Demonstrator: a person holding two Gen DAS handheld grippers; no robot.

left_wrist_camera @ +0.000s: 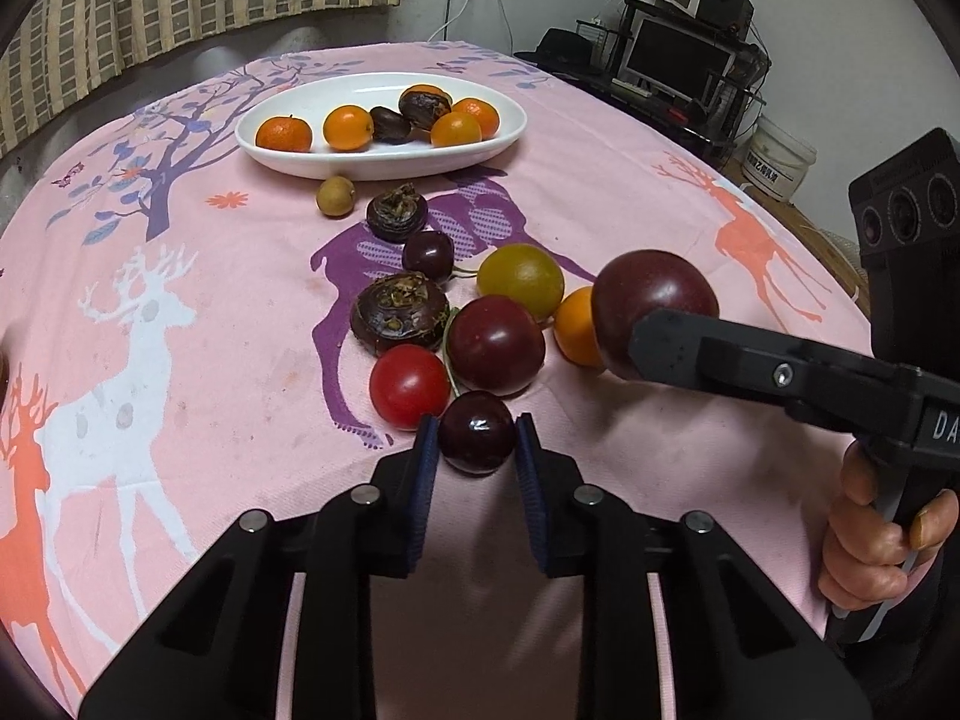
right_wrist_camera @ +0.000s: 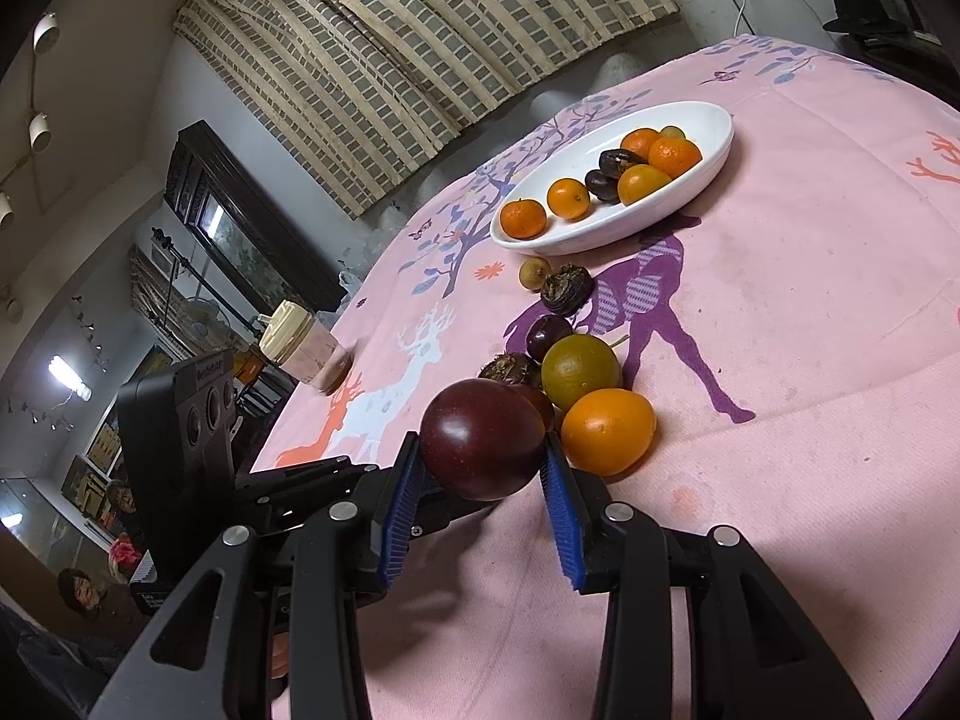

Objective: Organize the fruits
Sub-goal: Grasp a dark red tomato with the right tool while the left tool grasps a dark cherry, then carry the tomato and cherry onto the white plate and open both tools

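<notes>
Right hand-held gripper clamped across dark plum; left hand-held gripper pinching cherry. Smooth, slippery, bruisable: better gripped gently at widest girth.

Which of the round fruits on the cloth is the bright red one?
The red tomato, just left of the dark cherry between the left tongs. Its neighbours are dark purple, brown, green or orange; only this one is shiny bright red.

A white oval dish at the far side holds small oranges and dark chestnut-like fruits. Nearer, loose fruits cluster together on the cloth: a red tomato, a green-yellow fruit, an orange, dark cherries, a plum.
</notes>
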